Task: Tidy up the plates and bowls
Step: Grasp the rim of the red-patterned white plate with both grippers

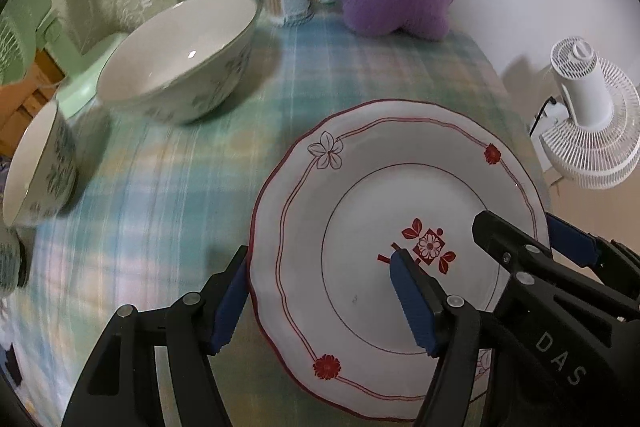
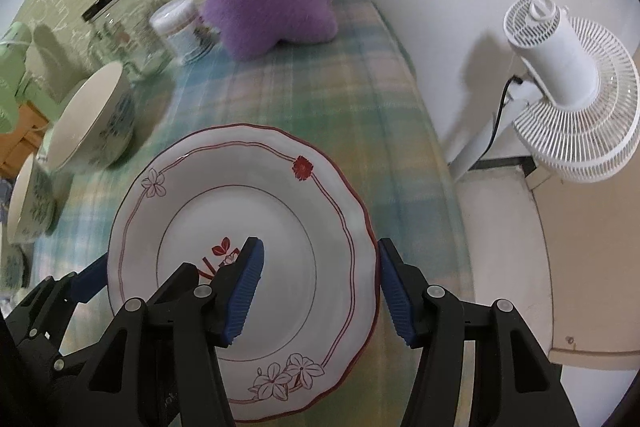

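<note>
Plate [image 2: 256,227] sits between both hand-held grippers, left [image 1: 316,301] and right [image 2: 320,291]: each straddles a rim edge, fingers apart, not clamped yet. Glazed, stiff, probably slippery and chippable; pinch opposite rims.

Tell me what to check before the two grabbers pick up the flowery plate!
1. Left gripper straddles the plate rim: ok.
2. Right gripper straddles the opposite rim: ok.
3. Pads squeezing the rim firmly: cannot tell.
4. Plate bare, nothing lying on it: ok.
5. Big bowl and small bowl stand apart from the plate: ok.
6. Plate lying flat on the tablecloth: cannot tell.
</note>
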`<state>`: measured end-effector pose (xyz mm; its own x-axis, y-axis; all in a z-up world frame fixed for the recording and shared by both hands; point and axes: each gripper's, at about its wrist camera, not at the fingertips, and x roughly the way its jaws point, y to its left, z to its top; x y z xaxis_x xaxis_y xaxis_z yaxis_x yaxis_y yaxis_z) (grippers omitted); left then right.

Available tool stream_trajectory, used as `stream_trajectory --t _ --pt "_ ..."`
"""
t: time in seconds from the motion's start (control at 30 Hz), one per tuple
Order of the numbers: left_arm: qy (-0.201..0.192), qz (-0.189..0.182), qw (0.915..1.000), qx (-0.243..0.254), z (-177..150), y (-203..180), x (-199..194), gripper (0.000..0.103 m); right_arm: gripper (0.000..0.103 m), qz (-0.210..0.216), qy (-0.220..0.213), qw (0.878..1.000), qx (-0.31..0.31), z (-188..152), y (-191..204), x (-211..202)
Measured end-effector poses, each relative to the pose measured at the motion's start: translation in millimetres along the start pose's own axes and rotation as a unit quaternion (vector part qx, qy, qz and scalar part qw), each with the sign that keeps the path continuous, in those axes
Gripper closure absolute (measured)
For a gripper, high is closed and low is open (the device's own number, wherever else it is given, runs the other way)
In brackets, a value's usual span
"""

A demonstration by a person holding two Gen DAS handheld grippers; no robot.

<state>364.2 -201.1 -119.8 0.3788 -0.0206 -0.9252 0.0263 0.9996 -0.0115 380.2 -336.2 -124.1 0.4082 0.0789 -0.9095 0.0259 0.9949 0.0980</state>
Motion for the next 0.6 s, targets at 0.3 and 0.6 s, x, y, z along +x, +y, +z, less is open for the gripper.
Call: stream_trajectory --t 0.3,0.6 --pt "0.007 0.004 0.9999 -0.006 0 4 5 0.035 0.042 0.011 0.015 1.0 -0.025 -6 7 4" --pt "-0.003 0.007 1.0 -0.004 2 3 8 0.033 0.043 0.004 0.021 0.999 -0.031 1 10 20"
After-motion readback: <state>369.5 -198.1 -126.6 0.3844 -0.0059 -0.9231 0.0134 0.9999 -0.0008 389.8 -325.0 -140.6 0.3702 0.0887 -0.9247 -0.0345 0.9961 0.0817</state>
